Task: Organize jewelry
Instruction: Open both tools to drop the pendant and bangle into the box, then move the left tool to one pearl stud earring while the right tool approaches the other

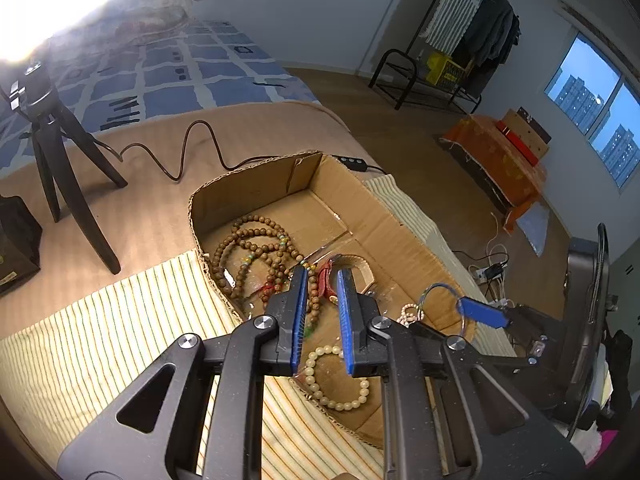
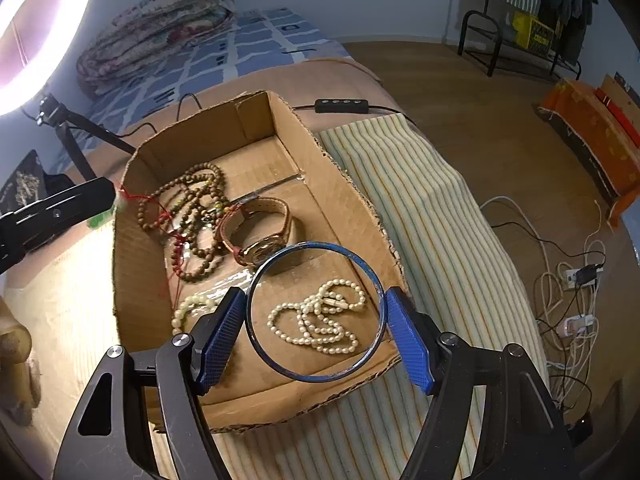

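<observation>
- The right gripper [image 2: 316, 332] holds a thin blue bangle [image 2: 316, 312] flat between its blue fingers [image 2: 220, 336], pinching it across its width, over the near end of the box [image 2: 352, 208].
- Seen through the bangle, a white pearl strand [image 2: 320, 320] lies coiled on the box floor.
- A watch [image 2: 260, 236] with a tan strap sits mid-box, just beside a tangle of brown beads [image 2: 192, 216] with red cord.
- A pale bead bracelet [image 1: 336, 376] lies at the near left corner of the box.
- The left gripper [image 1: 322, 316] hangs over the box, fingers [image 1: 300, 312] parted by a narrow gap; from this view nothing shows between them. In the right view a red cord and something green sit at its tip, so I cannot tell whether it grips them.
- The box rests on a striped cloth [image 2: 420, 208] on a bed.
- A tripod [image 1: 64, 160] stands to the left.
</observation>
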